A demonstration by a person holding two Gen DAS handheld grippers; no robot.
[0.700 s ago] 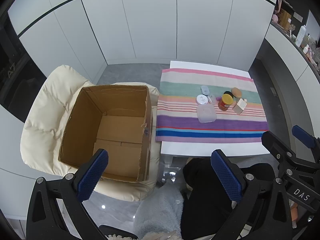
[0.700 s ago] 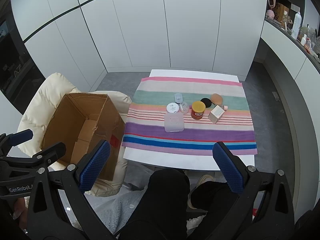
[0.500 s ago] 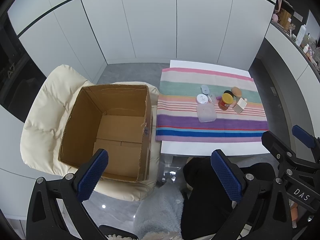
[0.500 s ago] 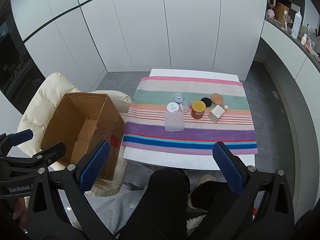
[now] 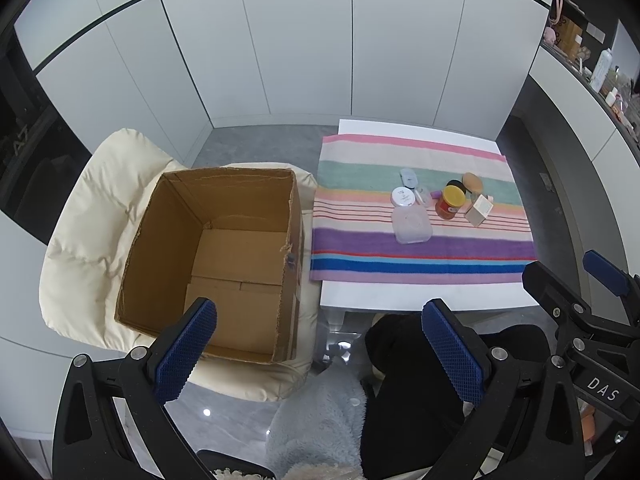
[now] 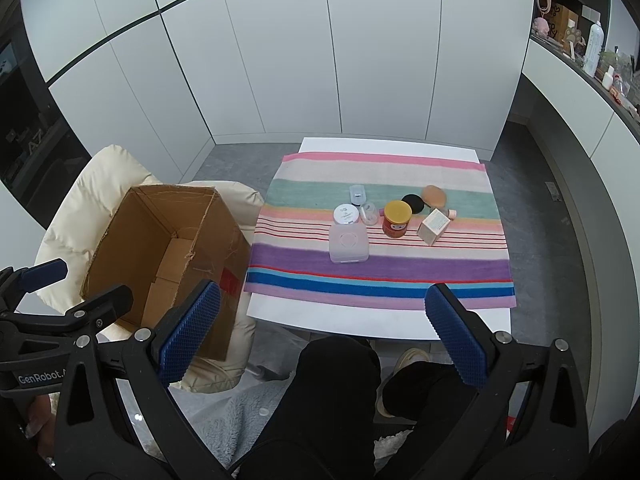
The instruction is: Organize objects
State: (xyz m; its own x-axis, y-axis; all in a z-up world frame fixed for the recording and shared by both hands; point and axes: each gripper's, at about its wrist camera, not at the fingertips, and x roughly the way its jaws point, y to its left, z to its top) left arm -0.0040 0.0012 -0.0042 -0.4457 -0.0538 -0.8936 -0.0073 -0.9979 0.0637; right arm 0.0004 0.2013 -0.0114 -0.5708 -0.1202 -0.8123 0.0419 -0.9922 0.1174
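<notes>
The cardboard box [image 5: 216,256] sits empty just beyond the left gripper [image 5: 320,348]. The jar [image 6: 396,219], plastic case [image 6: 348,244] and other small items lie untouched on the striped cloth [image 6: 380,268], well beyond the right gripper [image 6: 324,336]. Both jaws gape wide, holding nothing; apparently everything remains to do.

White letters reading "DAS" stand on the black frame of the right claw [image 5: 600,276], seen at the lower right of the left wrist view. "GenRobot." in white stands on the black frame of the left claw [image 6: 44,274], at the lower left of the right wrist view. Labels on the small jars on the bench are too small to read.
</notes>
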